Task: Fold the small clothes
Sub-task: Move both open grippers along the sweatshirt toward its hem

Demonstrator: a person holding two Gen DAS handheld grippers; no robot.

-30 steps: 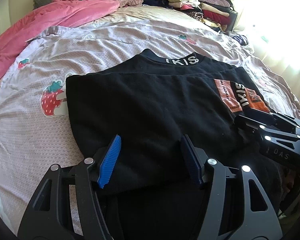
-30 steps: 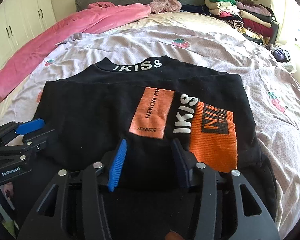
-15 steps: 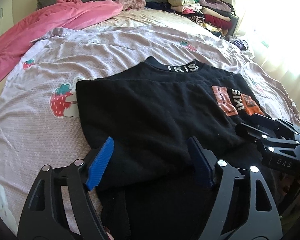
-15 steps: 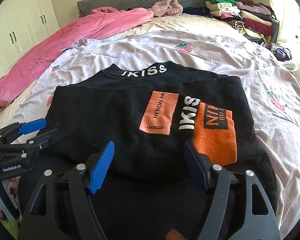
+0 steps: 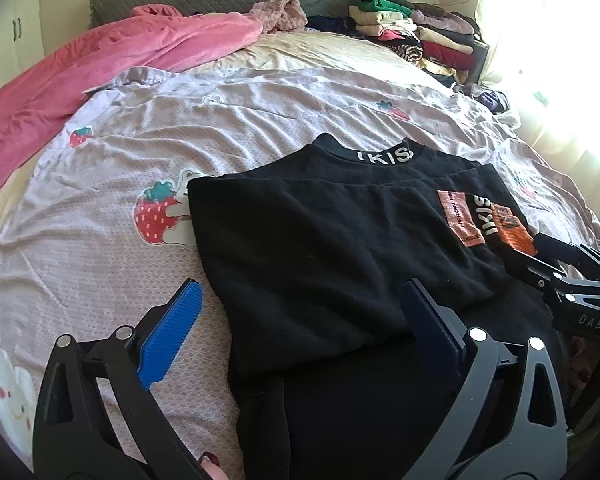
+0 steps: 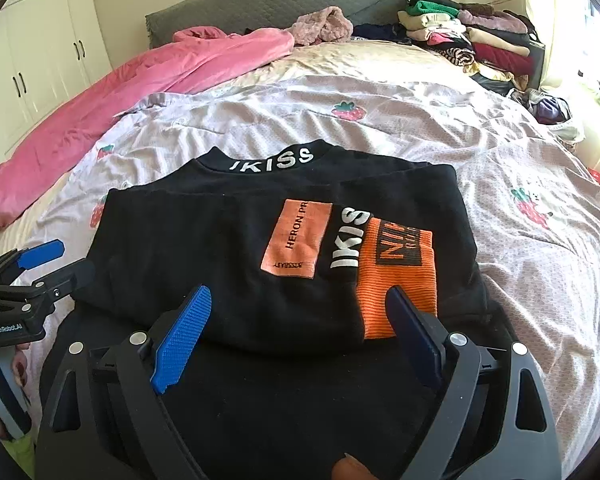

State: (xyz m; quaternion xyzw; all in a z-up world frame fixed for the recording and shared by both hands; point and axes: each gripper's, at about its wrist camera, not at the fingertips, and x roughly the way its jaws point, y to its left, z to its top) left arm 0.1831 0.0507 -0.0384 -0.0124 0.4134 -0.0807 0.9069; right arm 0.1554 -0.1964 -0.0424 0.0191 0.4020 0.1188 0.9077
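Observation:
A black sweatshirt (image 5: 320,248) with an "IKISS" collar and orange patches (image 6: 396,276) lies folded on the bed, its lower part turned up over the chest. It also shows in the right wrist view (image 6: 204,248). My left gripper (image 5: 300,316) is open and empty, just above the fold's near left edge. My right gripper (image 6: 296,324) is open and empty, above the fold's near edge by the orange cuff. Each gripper shows in the other's view: the right one (image 5: 548,260), the left one (image 6: 48,264).
The bed has a pale pink strawberry-print sheet (image 5: 100,184). A pink blanket (image 5: 112,60) lies at the far left, a stack of folded clothes (image 6: 472,44) at the far right. White wardrobes (image 6: 40,52) stand at the left.
Both grippers have opened wide and drawn back toward me from the sweatshirt's folded edge, letting go of the cloth. The sweatshirt stays folded in place.

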